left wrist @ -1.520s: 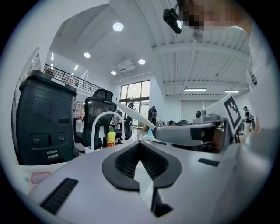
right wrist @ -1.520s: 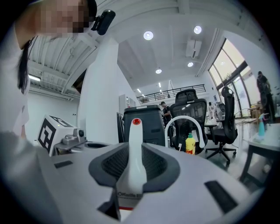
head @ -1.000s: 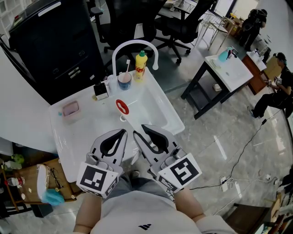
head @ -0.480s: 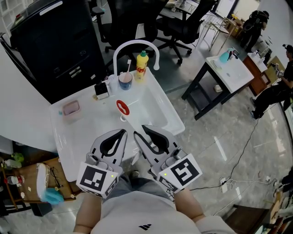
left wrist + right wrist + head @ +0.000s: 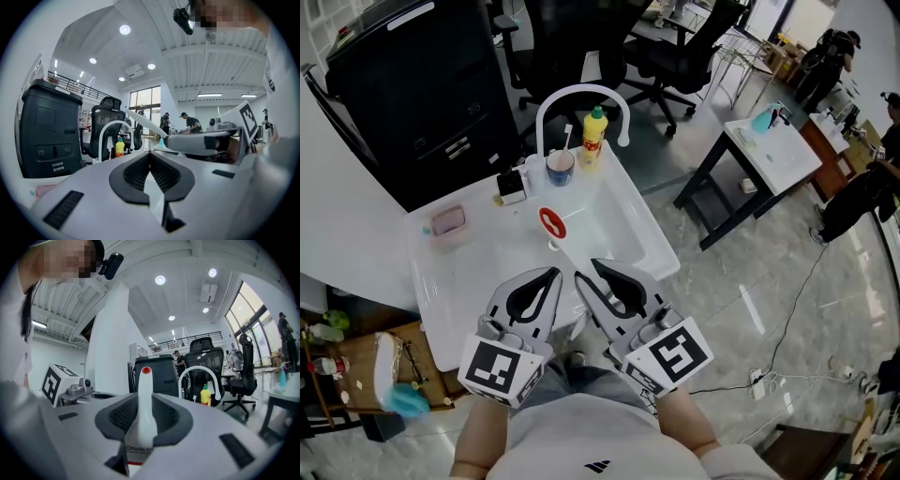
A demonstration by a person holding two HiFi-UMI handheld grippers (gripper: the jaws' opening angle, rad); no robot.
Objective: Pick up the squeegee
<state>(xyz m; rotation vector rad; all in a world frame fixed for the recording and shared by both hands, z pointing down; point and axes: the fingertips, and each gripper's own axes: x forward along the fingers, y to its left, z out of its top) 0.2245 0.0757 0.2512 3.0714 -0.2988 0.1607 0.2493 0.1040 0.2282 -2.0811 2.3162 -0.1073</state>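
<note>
Clamping the squeegee (image 5: 143, 380), right gripper (image 5: 589, 270) points level.

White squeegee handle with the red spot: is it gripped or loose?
Gripped. In the right gripper view the white, red-tipped squeegee handle stands between the right gripper's dark ribbed pads, which press both its sides.

Grey left gripper (image 5: 551, 272) and right gripper (image 5: 587, 268) bear black-and-white marker cubes (image 5: 500, 367).

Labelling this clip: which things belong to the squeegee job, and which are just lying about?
In the job: squeegee; right gripper, clamped on its handle.
Lying about: yellow bottle; cup; pink dish; faucet.
</note>
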